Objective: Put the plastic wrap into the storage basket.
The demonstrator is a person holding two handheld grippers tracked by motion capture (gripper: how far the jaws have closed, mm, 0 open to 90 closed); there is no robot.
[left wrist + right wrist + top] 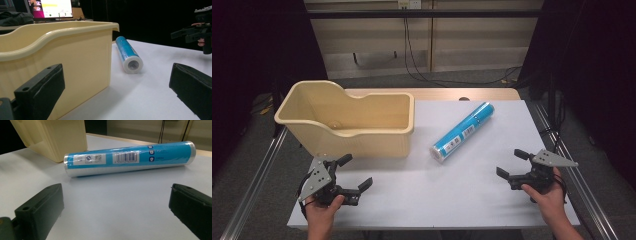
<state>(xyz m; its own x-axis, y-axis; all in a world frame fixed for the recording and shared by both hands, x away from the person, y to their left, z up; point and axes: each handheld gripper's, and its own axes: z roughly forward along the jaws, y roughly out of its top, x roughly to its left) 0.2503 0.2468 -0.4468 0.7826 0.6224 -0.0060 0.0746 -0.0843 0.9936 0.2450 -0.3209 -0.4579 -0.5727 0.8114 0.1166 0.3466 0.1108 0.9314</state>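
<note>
Both grippers (pixel 353 171) (pixel 512 163) wide (empty), glossy blue cylindrical roll (pixel 462 132), smooth cream plastic tub (pixel 362 142)

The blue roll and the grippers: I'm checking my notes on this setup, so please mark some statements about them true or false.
1. The blue roll lies on its side on the table. True.
2. The roll is inside the cream tub. False: it lies on the table beside the tub.
3. The right gripper stands open with nothing between its jaws. True.
4. The left gripper is shut on the tub's rim. False: it is open and holds nothing, near the tub's front wall.
5. The roll stands upright. False: it lies flat, at a slant across the table.
</note>
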